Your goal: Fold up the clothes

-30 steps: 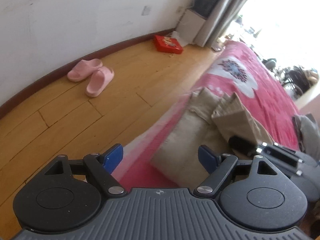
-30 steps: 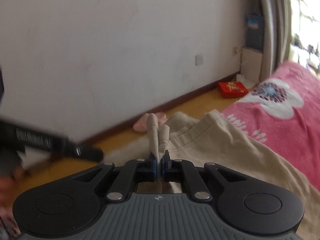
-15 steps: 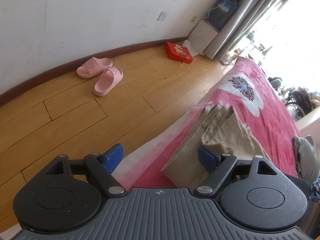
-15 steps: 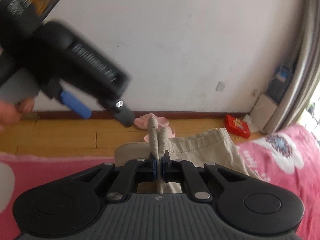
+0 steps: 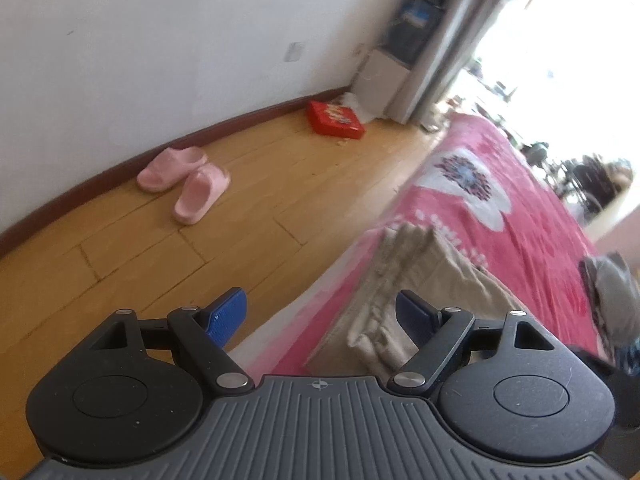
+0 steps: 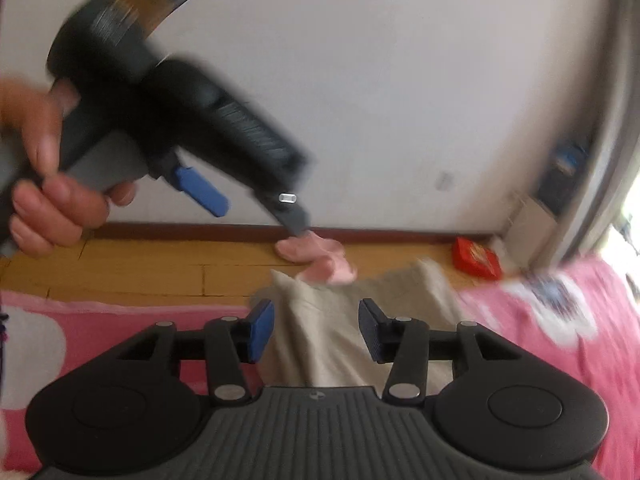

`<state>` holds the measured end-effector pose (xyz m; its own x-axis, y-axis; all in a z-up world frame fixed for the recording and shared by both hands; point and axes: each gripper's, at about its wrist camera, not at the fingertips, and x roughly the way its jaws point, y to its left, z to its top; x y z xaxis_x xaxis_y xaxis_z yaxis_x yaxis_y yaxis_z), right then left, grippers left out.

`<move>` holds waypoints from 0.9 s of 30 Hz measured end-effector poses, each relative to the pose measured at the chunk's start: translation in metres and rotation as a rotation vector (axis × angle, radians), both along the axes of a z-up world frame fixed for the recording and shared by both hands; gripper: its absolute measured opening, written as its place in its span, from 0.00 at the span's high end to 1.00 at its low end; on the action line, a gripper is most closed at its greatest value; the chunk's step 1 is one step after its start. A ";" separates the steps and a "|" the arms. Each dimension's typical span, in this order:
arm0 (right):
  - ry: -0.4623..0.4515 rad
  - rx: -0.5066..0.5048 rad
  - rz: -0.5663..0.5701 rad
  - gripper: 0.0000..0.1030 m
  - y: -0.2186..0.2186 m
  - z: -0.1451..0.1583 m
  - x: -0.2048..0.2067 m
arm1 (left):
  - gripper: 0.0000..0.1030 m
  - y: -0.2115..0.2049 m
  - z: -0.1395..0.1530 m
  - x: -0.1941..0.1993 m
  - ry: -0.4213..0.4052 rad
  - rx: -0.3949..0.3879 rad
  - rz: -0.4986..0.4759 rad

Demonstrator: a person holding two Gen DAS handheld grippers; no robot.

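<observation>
Left wrist view. The left claw (image 5: 320, 312) stands wide apart with nothing between its blue pads; it hangs over the near edge of the bed. The beige cotton trousers (image 5: 404, 300) lie folded into a long narrow stack on the pink flowered bedspread (image 5: 520, 216), close along the bed's floor-side edge, the right pad just over their near end. A grey garment (image 5: 612, 292) lies bunched at the far right of the bed, apparently not yet folded. On the yellow wooden plank floor (image 5: 132, 256) sit a pair of pink rubber slippers (image 5: 188, 180) and, by the wall, a flat red box (image 5: 335, 119).

Right wrist view. The right claw (image 6: 316, 330) has just been opening; its pads stand apart with the beige trousers (image 6: 340, 332) lying below and between them, not pinched. The left claw (image 6: 248, 212) shows above in a person's hand (image 6: 52, 188), blurred, raised clear of the cloth.

Progress, judged: the lengthwise fold of the trousers looks finished and released. Left to do: perhaps a crosswise fold or squaring, then the grey garment.

Edges and room: the stack sits near the bed edge, so a push floorward could slide it off. Open bedspread lies to the right and beyond, giving room to work. The two claws are near each other; crossing paths needs care.
</observation>
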<state>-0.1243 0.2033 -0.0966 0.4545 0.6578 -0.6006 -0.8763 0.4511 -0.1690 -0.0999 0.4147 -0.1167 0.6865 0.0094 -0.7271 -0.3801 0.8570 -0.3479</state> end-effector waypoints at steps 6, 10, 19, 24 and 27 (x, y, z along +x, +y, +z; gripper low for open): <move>0.370 0.247 -0.392 0.57 -0.149 0.020 0.031 | 0.20 -0.051 -0.013 0.025 0.098 0.230 -0.240; 0.512 0.344 -0.712 0.63 -0.262 0.013 0.023 | 0.20 -0.065 -0.037 0.029 0.173 0.350 -0.294; 0.671 0.453 -1.162 0.74 -0.394 -0.015 -0.037 | 0.21 -0.066 -0.025 0.027 0.202 0.413 -0.234; 0.664 0.511 -1.154 0.74 -0.391 -0.029 -0.022 | 0.23 -0.091 0.011 0.036 0.100 0.511 -0.255; 0.672 0.546 -1.146 0.75 -0.389 -0.032 -0.015 | 0.21 -0.118 0.023 0.050 0.036 0.519 -0.324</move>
